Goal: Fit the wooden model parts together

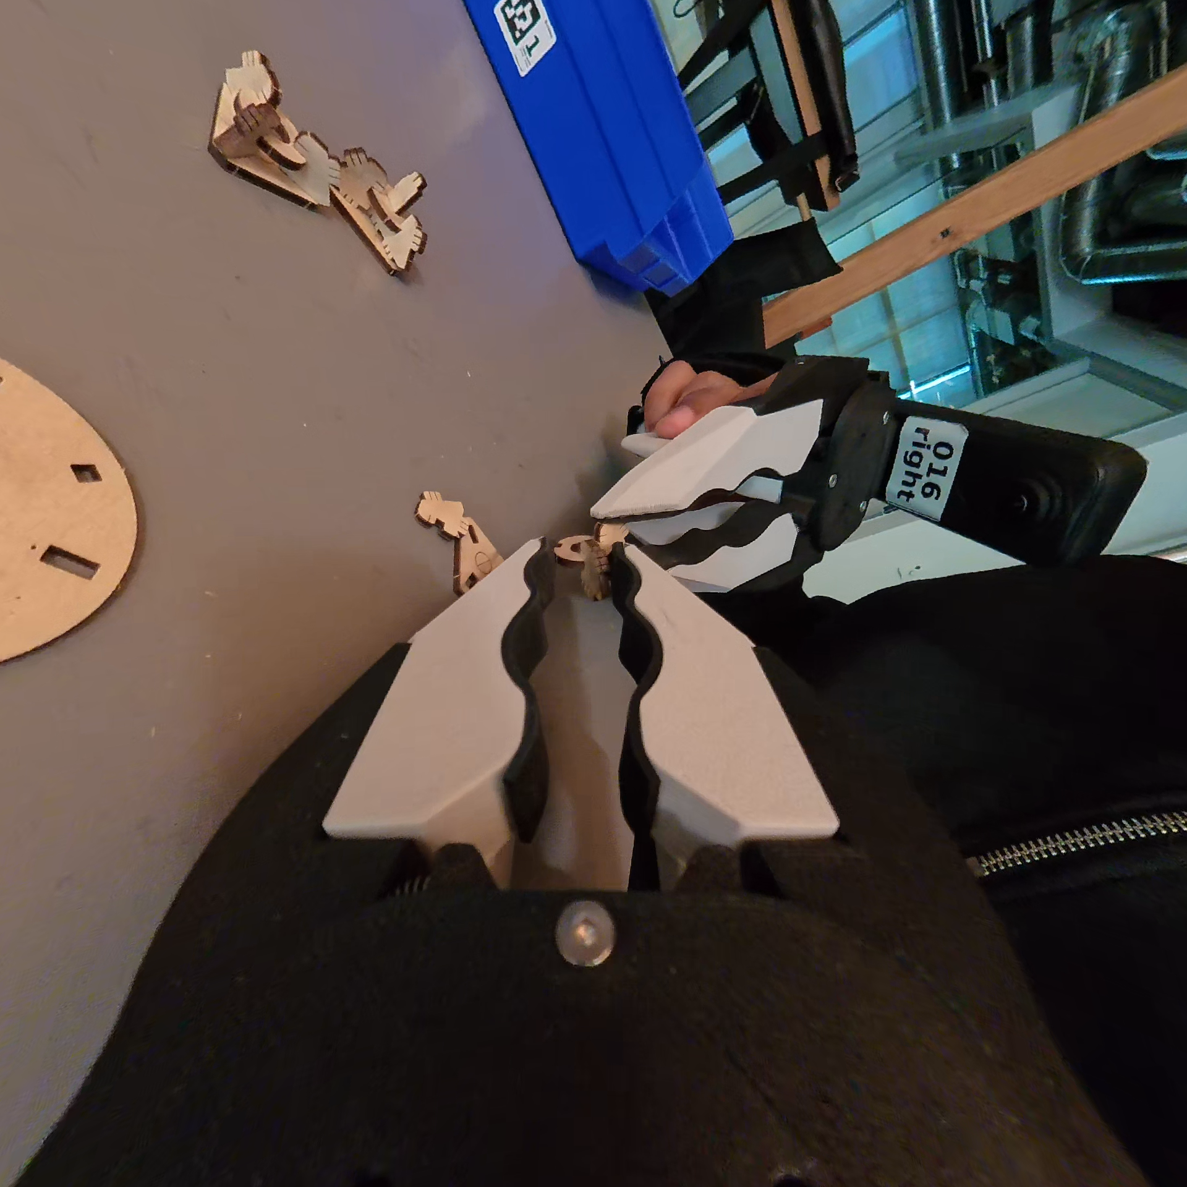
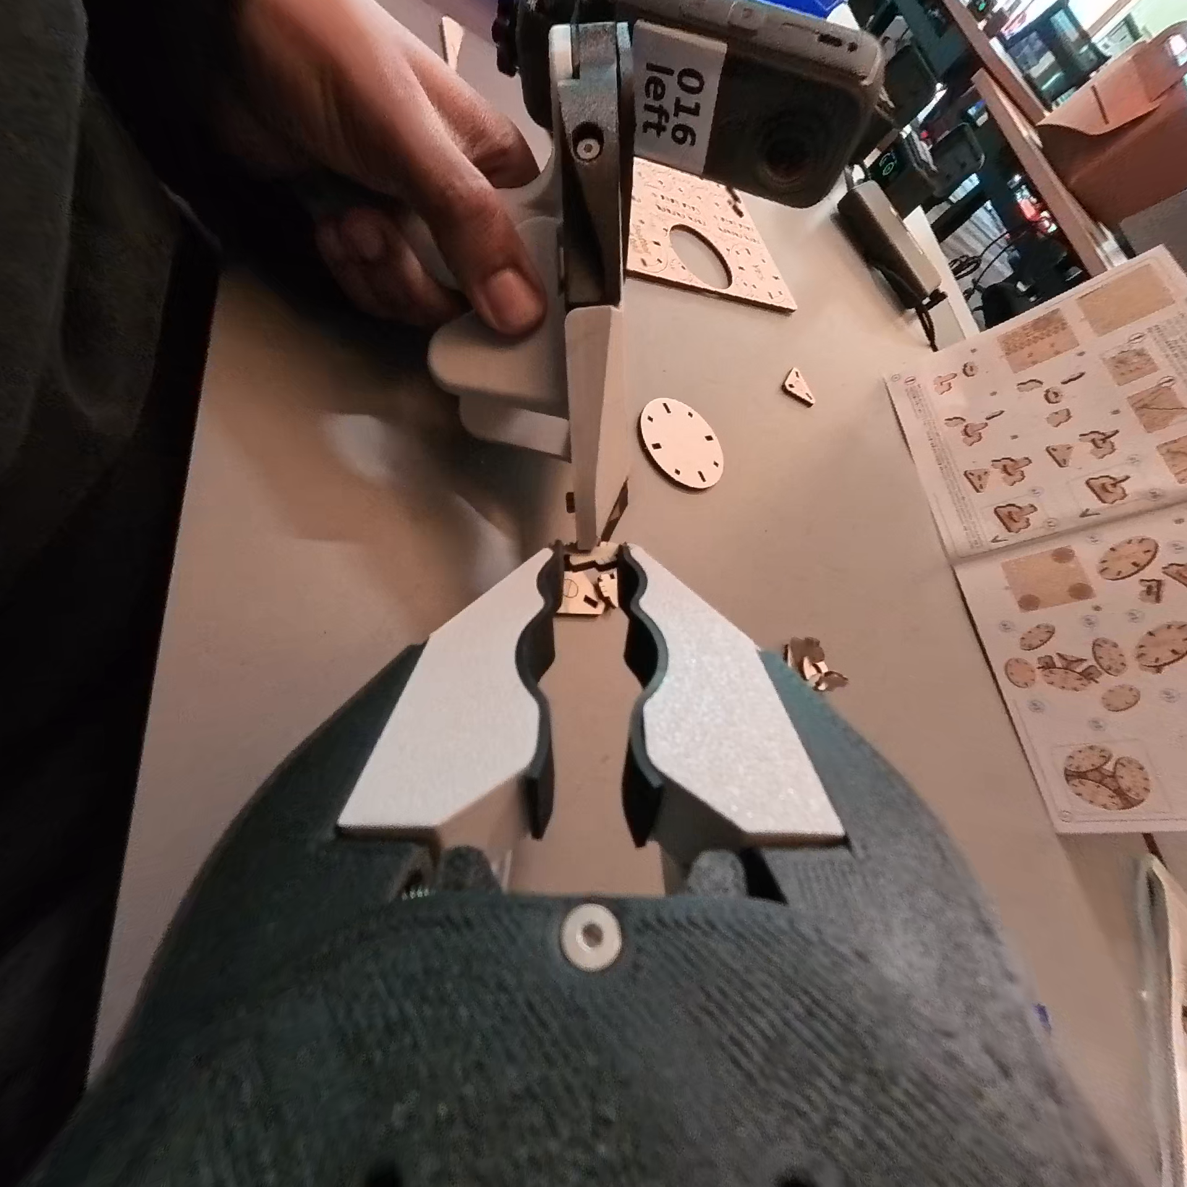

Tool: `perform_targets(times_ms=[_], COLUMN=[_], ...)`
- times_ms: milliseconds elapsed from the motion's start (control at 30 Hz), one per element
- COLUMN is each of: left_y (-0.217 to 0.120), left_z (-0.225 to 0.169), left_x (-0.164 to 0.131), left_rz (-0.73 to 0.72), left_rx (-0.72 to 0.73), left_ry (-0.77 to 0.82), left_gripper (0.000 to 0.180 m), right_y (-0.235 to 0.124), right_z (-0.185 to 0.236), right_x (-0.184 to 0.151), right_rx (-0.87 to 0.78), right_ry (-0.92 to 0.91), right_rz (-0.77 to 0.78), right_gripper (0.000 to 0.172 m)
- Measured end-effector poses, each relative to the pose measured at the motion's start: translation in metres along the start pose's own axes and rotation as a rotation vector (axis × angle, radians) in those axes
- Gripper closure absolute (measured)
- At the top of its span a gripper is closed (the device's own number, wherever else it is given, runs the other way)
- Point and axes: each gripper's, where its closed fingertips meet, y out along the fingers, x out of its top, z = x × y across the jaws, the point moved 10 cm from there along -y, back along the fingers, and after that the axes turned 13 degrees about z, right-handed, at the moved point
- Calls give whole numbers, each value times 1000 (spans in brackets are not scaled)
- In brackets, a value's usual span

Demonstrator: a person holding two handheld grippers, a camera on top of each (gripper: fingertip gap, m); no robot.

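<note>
Hand-held grippers meeting above the desk (image 2: pixel 803 578): right hand-held gripper (image 2: pixel 588 559) clamps a flat wooden piece (image 2: pixel 581 597) (pads pressing both edges); left hand-held gripper (image 1: pixel 581 555) grips a small toothed wooden part (image 1: pixel 594 571).

Each wrist camera looks close along its own fingers, facing the other across the grey table (image 1: pixel 270 360)

The wooden disc (image 1: pixel 58 514), left of the left gripper (image 1: pixel 581 552), runs off the frame's edge. The small plywood piece (image 1: pixel 594 568) at its fingertips is mostly hidden (shape unclear). The instruction sheet (image 2: pixel 1060 578) is cropped at right.
</note>
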Motion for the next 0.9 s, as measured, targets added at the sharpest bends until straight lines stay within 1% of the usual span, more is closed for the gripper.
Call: perform_targets(times_ms=[133, 200, 233, 300, 333, 433, 600, 700, 900], left_y=[1, 0, 0, 0, 0, -6, -15, -16, -21], left_z=[0, -1, -2, -2, -3, -3, -2, -3, -11], left_x=[0, 2, 3, 4, 4, 3, 1, -1, -11], left_rz=[-3, -23, -31, -44, -51, -69, -88, -73, -51], left_rx=[17, -4, -32, -65, -69, -73, -72, -47, 7], left_ry=[6, 14, 24, 29, 34, 57, 55, 68, 144], left_gripper=[164, 164, 159, 135, 129, 129, 133, 135, 141], right_y=[1, 0, -1, 0, 1, -1, -9, -12, -16], right_z=[1, 1, 1, 1, 2, 0, -4, -2, 4], right_x=[-1, -1, 0, 1, 0, -5, -14, -19, -18], right_rx=[-12, -33, -38, -40, -49, -72, -78, -41, 40], right_ry=[-13, -14, -14, -9, -12, 1, 65, 81, 151], right_rz=[5, -12, -27, -36, -28, -7, -18, 13, -58], right_gripper=[157, 157, 157, 157, 157, 157, 156, 156, 156])
